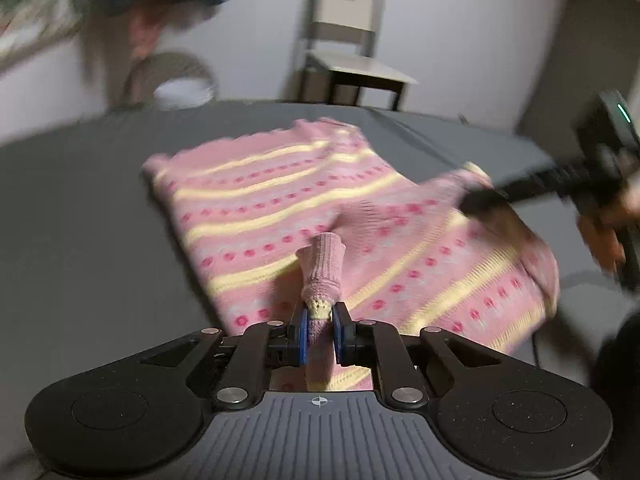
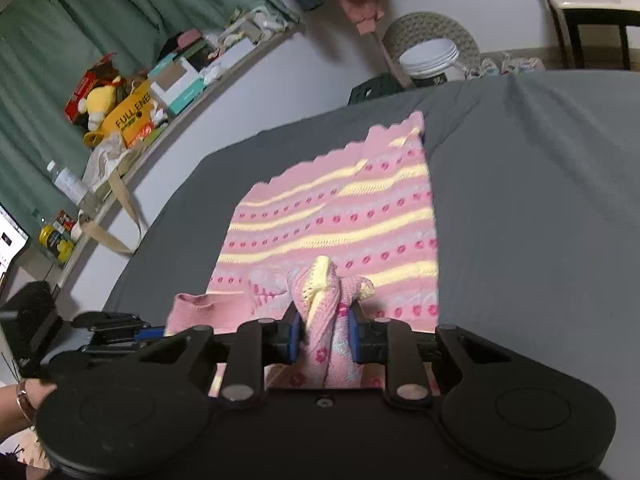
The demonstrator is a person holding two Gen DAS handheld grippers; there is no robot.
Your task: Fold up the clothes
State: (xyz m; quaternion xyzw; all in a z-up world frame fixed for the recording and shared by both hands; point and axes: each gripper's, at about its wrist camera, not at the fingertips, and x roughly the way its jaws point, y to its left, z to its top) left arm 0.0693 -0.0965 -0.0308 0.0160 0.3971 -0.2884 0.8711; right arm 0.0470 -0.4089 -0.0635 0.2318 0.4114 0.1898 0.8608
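While the pink striped sweater [image 2: 336, 216] is spread on the grey bed sheet [image 2: 520, 200], stretching away from both tools, its near edge is pinched by the left gripper [image 1: 320, 320] (ribbed cuff) and the right gripper [image 2: 324, 332].

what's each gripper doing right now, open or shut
Left gripper: shut on the pink sweater.
Right gripper: shut on a bunched fold of the same sweater.

One pink striped sweater [image 2: 332, 216], two grippers, left gripper [image 1: 319, 320], right gripper [image 2: 323, 332], one grey bedsheet [image 2: 520, 200], one chair [image 1: 348, 40], one stack of white bowls [image 2: 430, 58], one yellow plush toy [image 2: 98, 104]
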